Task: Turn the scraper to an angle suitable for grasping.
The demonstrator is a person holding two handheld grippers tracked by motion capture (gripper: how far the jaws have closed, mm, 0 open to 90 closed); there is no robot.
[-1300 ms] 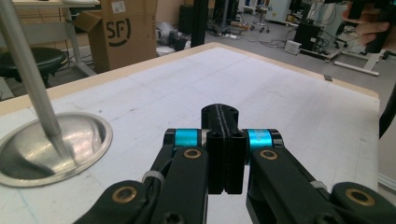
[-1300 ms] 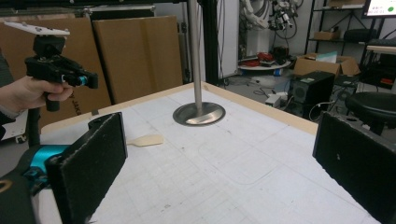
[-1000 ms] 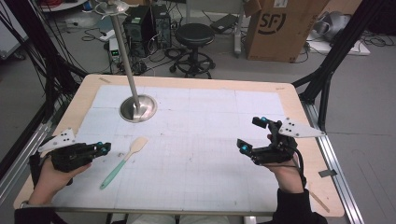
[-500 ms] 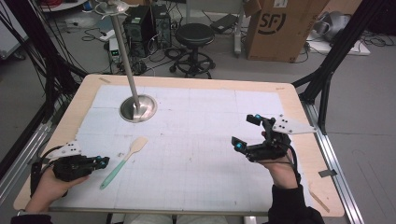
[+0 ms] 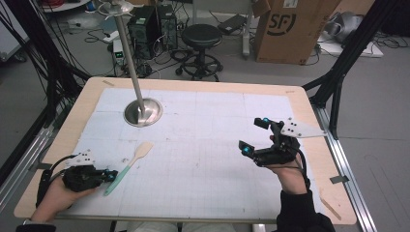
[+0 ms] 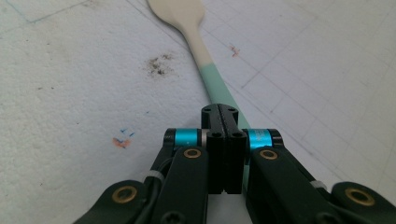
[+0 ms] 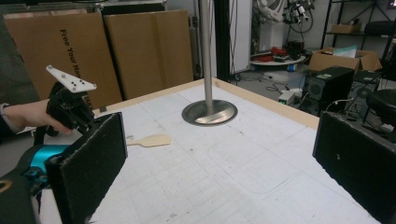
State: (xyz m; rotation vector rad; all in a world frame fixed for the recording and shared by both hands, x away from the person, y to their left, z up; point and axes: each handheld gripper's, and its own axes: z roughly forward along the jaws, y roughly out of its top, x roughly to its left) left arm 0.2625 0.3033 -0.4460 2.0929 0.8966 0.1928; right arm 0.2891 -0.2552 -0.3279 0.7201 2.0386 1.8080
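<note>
Your table (image 5: 300, 101) carries a steel stand (image 5: 142, 111) at the far left; nearer you lies the spatula (image 5: 126, 167), its long axis slanting from cream blade away to teal handle by your left gripper (image 5: 112, 176). That gripper's jaws are pressed together right at the handle's end, seemingly over it. Your right gripper (image 5: 254, 136) hovers wide open, well apart.
</note>
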